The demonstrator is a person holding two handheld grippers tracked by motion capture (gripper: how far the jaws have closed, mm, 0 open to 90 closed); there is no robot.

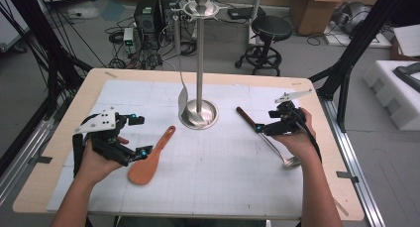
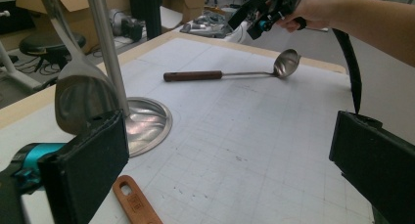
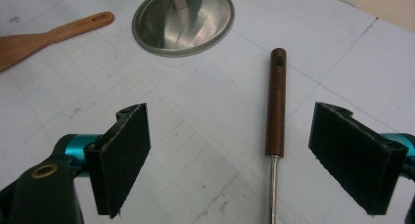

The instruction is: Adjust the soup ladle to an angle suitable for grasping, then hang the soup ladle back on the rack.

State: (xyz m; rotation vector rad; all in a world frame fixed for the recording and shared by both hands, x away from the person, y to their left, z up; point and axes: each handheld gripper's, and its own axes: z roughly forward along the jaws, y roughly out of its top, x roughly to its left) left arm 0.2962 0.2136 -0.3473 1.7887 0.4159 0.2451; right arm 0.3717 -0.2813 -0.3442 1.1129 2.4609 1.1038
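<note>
A steel ladle [image 1: 270,140] with a brown wooden handle lies on the white grid mat [image 1: 223,177], right of centre. My right gripper [image 1: 265,121] hovers open over that handle. In the right gripper view the handle [image 3: 275,101] lies between the jaws, nearer the right one, untouched. An orange wooden spatula [image 1: 148,160] rests left of centre. My left gripper [image 1: 140,136] stands open just left of it, holding nothing. The left gripper view shows the spatula's handle [image 2: 134,202], the ladle [image 2: 220,75] and the right gripper [image 2: 264,9] farther off.
A tall metal stand [image 1: 199,63] rises from a round base [image 1: 210,119] at the mat's centre back. A steel turner [image 1: 183,98] hangs from its top. Beyond the table are a black stool [image 1: 270,28], computer gear [image 1: 148,14] and cardboard boxes [image 1: 312,9].
</note>
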